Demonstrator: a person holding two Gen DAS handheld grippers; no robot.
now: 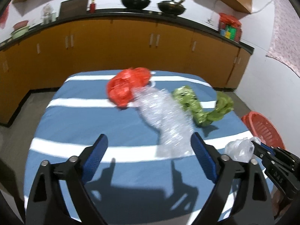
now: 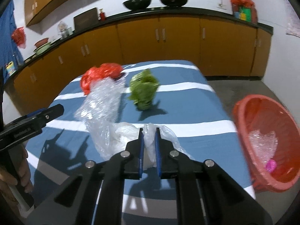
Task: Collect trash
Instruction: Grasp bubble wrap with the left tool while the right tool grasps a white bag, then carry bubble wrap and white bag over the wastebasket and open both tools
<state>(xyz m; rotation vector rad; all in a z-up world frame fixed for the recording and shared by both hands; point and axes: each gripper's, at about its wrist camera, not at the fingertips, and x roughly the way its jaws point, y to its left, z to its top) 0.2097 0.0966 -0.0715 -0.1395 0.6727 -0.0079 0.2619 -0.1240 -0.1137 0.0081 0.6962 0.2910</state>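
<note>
On the blue and white striped table [image 1: 75, 123] lie a crumpled red plastic bag [image 1: 127, 88], a sheet of clear bubble wrap [image 1: 165, 120] and a crumpled green bag [image 1: 198, 105]. My left gripper [image 1: 150, 146] is open above the table, its right finger beside the bubble wrap's near end. My right gripper [image 2: 149, 131] is shut on a clear plastic bag [image 2: 112, 136] and holds it over the table's near part; the bag also shows in the left wrist view [image 1: 240, 148]. The red bag [image 2: 99, 75], bubble wrap [image 2: 101, 101] and green bag [image 2: 144, 90] lie ahead of it.
A red basket [image 2: 266, 140] stands off the table's right edge, holding bubble wrap and a pink scrap; it also shows in the left wrist view [image 1: 262, 127]. Orange cabinets [image 1: 131, 43] under a dark counter with woks run behind the table. Grey floor lies around.
</note>
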